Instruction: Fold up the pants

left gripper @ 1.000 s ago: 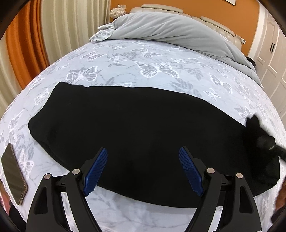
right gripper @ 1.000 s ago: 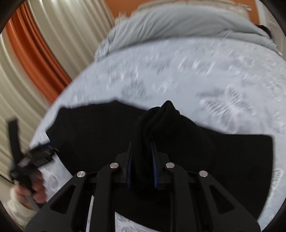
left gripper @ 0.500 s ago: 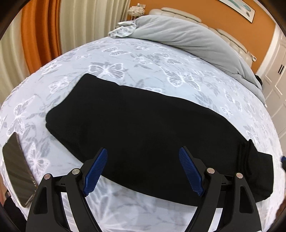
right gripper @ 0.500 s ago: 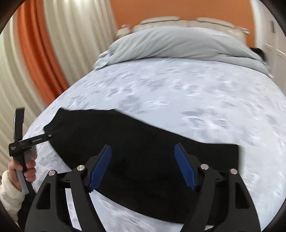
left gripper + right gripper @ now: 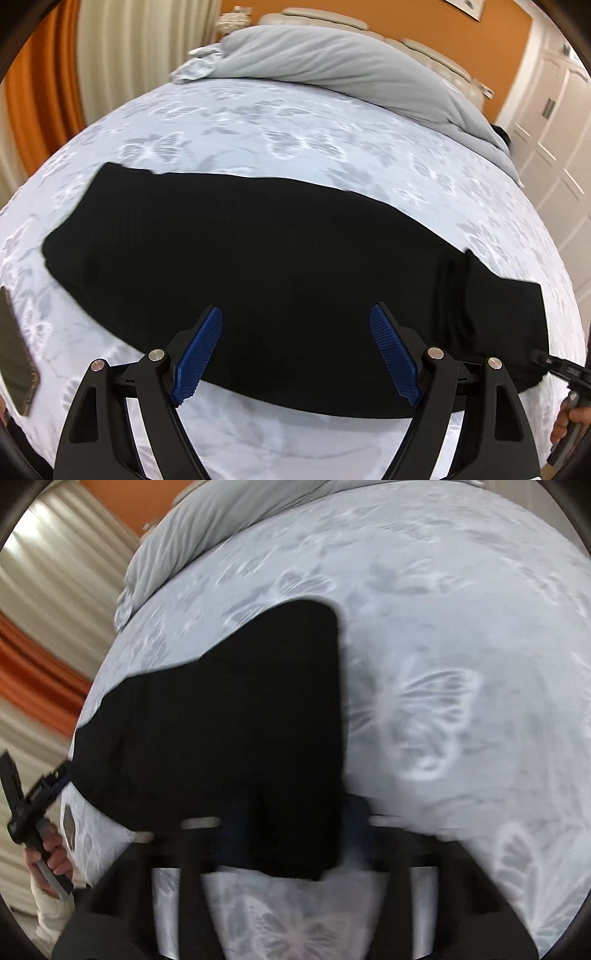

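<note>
Beyond wide-open, empty left tongs (image 5: 295, 350), flat black pants (image 5: 258, 251); right tongs' (image 5: 291, 845) state blurred, untellable.

One pair of pants (image 5: 280, 258), one phone (image 5: 14, 354), one duvet (image 5: 332, 55), two grippers: left (image 5: 295, 350), right (image 5: 288, 834).
</note>
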Motion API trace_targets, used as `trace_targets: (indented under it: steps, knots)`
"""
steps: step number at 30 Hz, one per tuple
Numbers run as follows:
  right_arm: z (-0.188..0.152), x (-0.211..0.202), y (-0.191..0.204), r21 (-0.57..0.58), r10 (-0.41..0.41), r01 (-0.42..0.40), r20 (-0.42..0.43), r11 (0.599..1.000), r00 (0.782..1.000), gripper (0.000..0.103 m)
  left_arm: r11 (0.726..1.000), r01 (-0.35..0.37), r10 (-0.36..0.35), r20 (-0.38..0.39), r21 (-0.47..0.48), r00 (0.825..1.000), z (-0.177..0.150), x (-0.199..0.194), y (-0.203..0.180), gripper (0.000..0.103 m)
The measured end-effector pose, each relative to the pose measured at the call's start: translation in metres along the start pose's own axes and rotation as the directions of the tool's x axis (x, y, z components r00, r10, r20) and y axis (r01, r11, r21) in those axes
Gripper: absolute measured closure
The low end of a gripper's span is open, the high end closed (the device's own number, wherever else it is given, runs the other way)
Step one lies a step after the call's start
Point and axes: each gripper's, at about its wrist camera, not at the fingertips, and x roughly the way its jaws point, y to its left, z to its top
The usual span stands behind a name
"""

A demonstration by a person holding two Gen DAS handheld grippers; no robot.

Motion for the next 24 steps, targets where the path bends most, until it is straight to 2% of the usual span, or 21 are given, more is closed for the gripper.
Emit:
trace_targets:
  steps: [2, 4, 5, 6, 7, 8, 9, 10, 11, 12, 14, 16, 17, 18, 19, 21, 23, 24]
  knots:
    - [0.002, -0.022, 0.029, -0.109, -0.021, 0.030, 0.076, 0.994, 0.997, 0.076, 1.000, -0.004, 0.004, 0.008, 0.021, 1.000, -0.001, 0.000, -0.009, 0.023]
    - [0.003, -0.029, 0.041, -0.181, -0.069, 0.089, 0.113, 0.979, 0.991, 0.065, 0.999, -0.011, 0.010, 0.017, 0.032, 1.000, 0.001, 0.000, -0.013, 0.023]
    - [0.005, -0.029, 0.046, -0.204, -0.174, 0.203, 0.150, 0.958, 0.973, 0.056, 0.999, -0.019, 0.018, 0.022, 0.037, 1.000, 0.001, 0.000, -0.013, 0.023]
    - [0.005, -0.034, 0.050, -0.199, -0.272, 0.313, 0.209, 0.929, 0.939, 0.056, 0.998, -0.034, 0.033, 0.031, 0.044, 0.999, 0.002, 0.000, -0.013, 0.023]
    - [0.004, -0.044, 0.059, -0.199, -0.313, 0.374, 0.280, 0.906, 0.908, 0.056, 0.998, -0.047, 0.045, 0.036, 0.046, 0.998, 0.002, 0.000, -0.012, 0.023]
    - [0.002, -0.053, 0.071, -0.229, -0.257, 0.338, 0.323, 0.913, 0.911, 0.055, 0.998, -0.051, 0.049, 0.039, 0.043, 0.998, 0.003, -0.001, -0.010, 0.023]
    - [0.000, -0.060, 0.086, -0.274, -0.173, 0.277, 0.348, 0.921, 0.921, 0.045, 0.998, -0.049, 0.048, 0.036, 0.033, 0.998, 0.004, -0.001, -0.007, 0.023]
    - [-0.005, -0.061, 0.109, -0.341, -0.084, 0.214, 0.357, 0.915, 0.930, 0.040, 0.999, -0.046, 0.045, 0.028, 0.016, 0.999, 0.005, -0.001, -0.002, 0.023]
    - [-0.009, -0.055, 0.125, -0.384, -0.045, 0.184, 0.342, 0.905, 0.939, 0.035, 0.999, -0.041, 0.041, 0.020, 0.003, 0.999, 0.006, 0.000, 0.002, 0.022]
    - [-0.015, -0.045, 0.142, -0.442, -0.010, 0.152, 0.306, 0.884, 0.952, 0.035, 0.999, -0.037, 0.037, 0.012, -0.009, 0.999, 0.006, 0.000, 0.004, 0.022]
    - [-0.026, -0.007, 0.185, -0.550, 0.005, 0.123, 0.225, 0.826, 0.974, 0.035, 0.999, -0.023, 0.023, -0.006, -0.035, 1.000, 0.006, 0.001, 0.011, 0.022]
    - [-0.036, 0.027, 0.213, -0.630, -0.026, 0.138, 0.184, 0.764, 0.983, 0.036, 0.999, -0.018, 0.017, -0.013, -0.050, 1.000, 0.005, -0.001, 0.017, 0.022]
    - [-0.042, 0.049, 0.231, -0.680, -0.057, 0.161, 0.172, 0.716, 0.983, 0.040, 0.998, -0.019, 0.019, -0.013, -0.053, 1.000, 0.005, -0.002, 0.020, 0.022]
    - [-0.047, 0.061, 0.241, -0.699, -0.075, 0.177, 0.175, 0.693, 0.982, 0.062, 0.998, -0.027, 0.027, -0.008, -0.056, 1.000, 0.006, -0.004, 0.025, 0.021]
    - [-0.048, 0.070, 0.242, -0.706, -0.090, 0.187, 0.173, 0.682, 0.981, 0.071, 0.997, -0.038, 0.038, -0.003, -0.061, 0.999, 0.006, -0.007, 0.031, 0.021]
    - [-0.040, 0.082, 0.245, -0.666, -0.103, 0.189, 0.167, 0.721, 0.981, 0.087, 0.995, -0.046, 0.047, 0.003, -0.092, 0.999, 0.008, -0.012, 0.050, 0.021]
    - [-0.026, 0.066, 0.249, -0.621, -0.053, 0.168, 0.200, 0.766, 0.978, 0.087, 0.988, -0.058, 0.060, 0.007, -0.143, 0.998, 0.010, -0.017, 0.073, 0.021]
    - [-0.023, 0.061, 0.256, -0.613, -0.019, 0.151, 0.216, 0.776, 0.976, 0.088, 0.982, -0.067, 0.070, 0.010, -0.178, 0.997, 0.012, -0.019, 0.089, 0.021]
